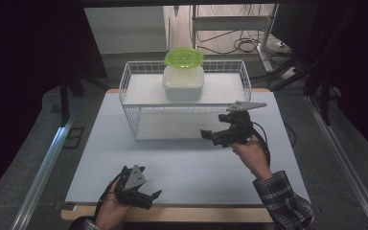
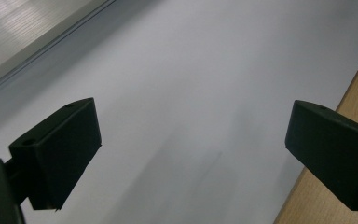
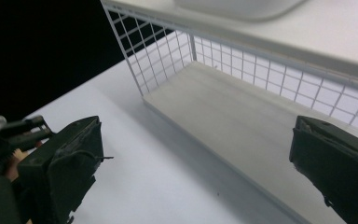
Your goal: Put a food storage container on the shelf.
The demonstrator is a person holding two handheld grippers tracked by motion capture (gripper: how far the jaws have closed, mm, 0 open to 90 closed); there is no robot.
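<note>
A white tabletop [image 1: 182, 163] carries a white wire shelf rack [image 1: 184, 98] at its far half, a two-level frame with a flat upper board and a lower board open toward the person. On the upper board stands a white plastic container [image 1: 183, 82], and resting on it is a translucent green lid or bowl [image 1: 183, 57] (which of the two the high view does not settle).

The right gripper [image 1: 210, 135] hangs just in front of the rack's right end, near the opening of the lower level and below the container, well apart from it. Its jaws stand spread wide with nothing between them and touch nothing; the right gripper view looks between them at the lower board [image 3: 242, 130].

The left gripper [image 1: 152, 195] sits at the table's near edge, far from the rack, jaws likewise wide apart and empty over bare tabletop.
</note>
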